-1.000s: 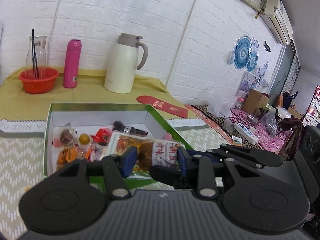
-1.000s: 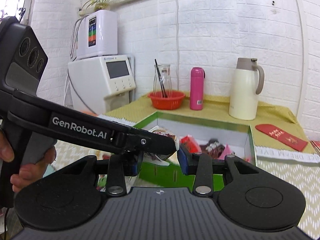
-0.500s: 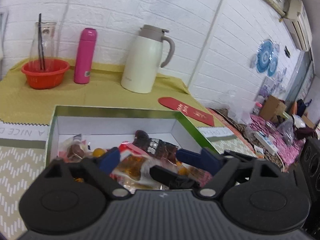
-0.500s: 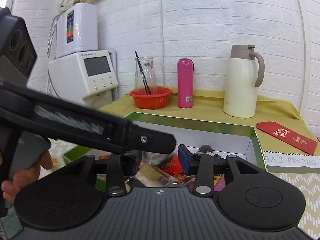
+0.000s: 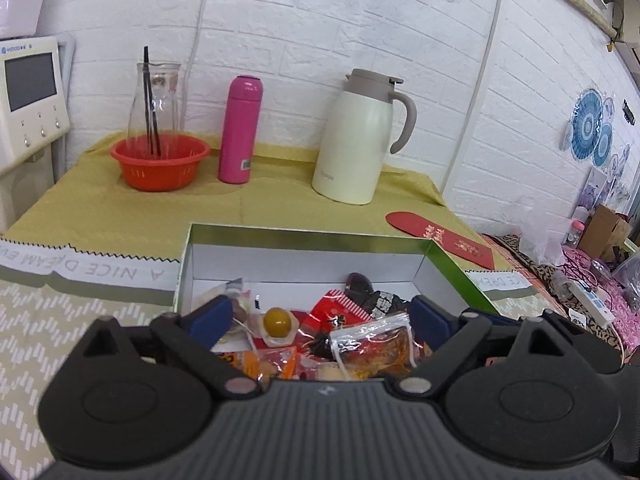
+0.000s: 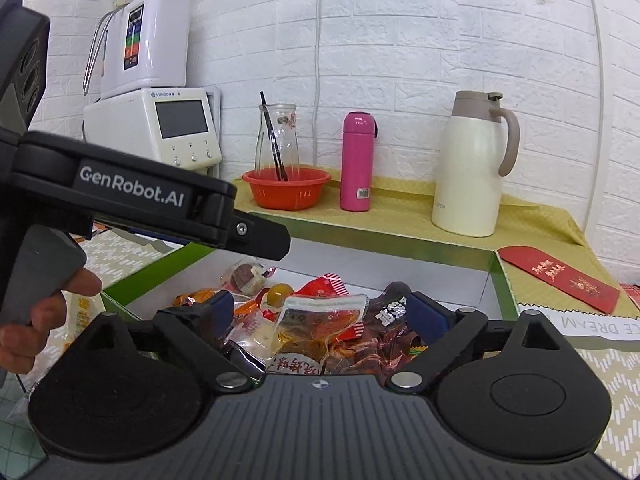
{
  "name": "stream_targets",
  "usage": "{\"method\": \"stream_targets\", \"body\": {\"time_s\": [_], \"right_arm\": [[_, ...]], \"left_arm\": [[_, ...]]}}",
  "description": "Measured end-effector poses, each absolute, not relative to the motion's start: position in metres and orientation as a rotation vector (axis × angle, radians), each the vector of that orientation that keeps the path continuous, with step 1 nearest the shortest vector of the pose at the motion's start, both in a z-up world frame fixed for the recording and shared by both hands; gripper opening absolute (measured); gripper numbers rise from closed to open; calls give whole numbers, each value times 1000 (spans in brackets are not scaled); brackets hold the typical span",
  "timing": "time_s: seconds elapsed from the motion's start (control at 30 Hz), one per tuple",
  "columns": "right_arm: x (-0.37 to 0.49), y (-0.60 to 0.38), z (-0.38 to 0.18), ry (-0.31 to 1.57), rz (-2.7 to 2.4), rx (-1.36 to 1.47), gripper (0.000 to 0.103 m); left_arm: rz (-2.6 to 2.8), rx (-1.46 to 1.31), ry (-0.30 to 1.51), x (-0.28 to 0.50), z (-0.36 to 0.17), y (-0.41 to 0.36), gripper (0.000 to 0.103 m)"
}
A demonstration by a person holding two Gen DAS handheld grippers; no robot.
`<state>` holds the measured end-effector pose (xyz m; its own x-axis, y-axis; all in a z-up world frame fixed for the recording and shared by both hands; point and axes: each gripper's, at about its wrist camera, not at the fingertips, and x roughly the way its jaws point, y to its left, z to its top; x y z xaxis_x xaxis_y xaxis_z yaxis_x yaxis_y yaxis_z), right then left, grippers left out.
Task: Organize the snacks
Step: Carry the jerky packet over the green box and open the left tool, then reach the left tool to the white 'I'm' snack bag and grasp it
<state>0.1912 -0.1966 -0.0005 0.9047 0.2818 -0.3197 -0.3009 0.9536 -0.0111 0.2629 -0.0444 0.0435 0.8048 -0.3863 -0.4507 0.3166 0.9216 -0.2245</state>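
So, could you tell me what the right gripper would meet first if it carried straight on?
Probably the clear snack pouch in the green-edged box; the right gripper is opening, gripping nothing.

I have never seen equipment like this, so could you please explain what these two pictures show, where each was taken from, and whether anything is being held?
There is no robot arm here: a person holds a hand-operated two-finger gripper in each hand, and each gripper carries a wide-angle camera looking forward along its fingers.

One picture is from the left gripper, the other from the right gripper. In the right view you also see the left gripper from the side, gripped by the person's left hand.

Both hover over a green-rimmed box full of wrapped snacks. Both sets of jaws are opening, and their pads press on nothing, so nothing is held.

Behind, on a yellow cloth, stand an orange basket, a pink bottle and a cream thermos jug. A red envelope lies nearby.
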Motion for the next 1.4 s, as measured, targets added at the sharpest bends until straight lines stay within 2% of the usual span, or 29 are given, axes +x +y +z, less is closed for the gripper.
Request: {"method": "stream_targets", "body": {"time_s": [0.4, 0.63, 1.07, 1.23, 1.27, 1.3, 1.33, 1.4], "right_arm": [[150, -193, 17, 286, 301, -69, 103], [108, -193, 17, 312, 365, -45, 103], [96, -132, -26, 507, 593, -150, 103], [105, -119, -34, 503, 668, -148, 103], [107, -118, -35, 516, 659, -144, 87], [109, -118, -36, 541, 668, -131, 61], [107, -120, -36, 549, 674, -110, 53], [99, -124, -34, 548, 658, -117, 49]], "left_arm": [[-391, -130, 460, 215, 67, -34, 91], [-383, -200, 518, 168, 74, 12, 91], [-366, -336, 708, 113, 6, 83, 91], [-390, -352, 754, 109, -11, 83, 91], [-398, -353, 760, 110, -13, 81, 91], [-407, -352, 762, 112, -14, 80, 91], [-416, -351, 761, 113, -16, 78, 91], [-435, -351, 760, 116, -17, 75, 91]]}}
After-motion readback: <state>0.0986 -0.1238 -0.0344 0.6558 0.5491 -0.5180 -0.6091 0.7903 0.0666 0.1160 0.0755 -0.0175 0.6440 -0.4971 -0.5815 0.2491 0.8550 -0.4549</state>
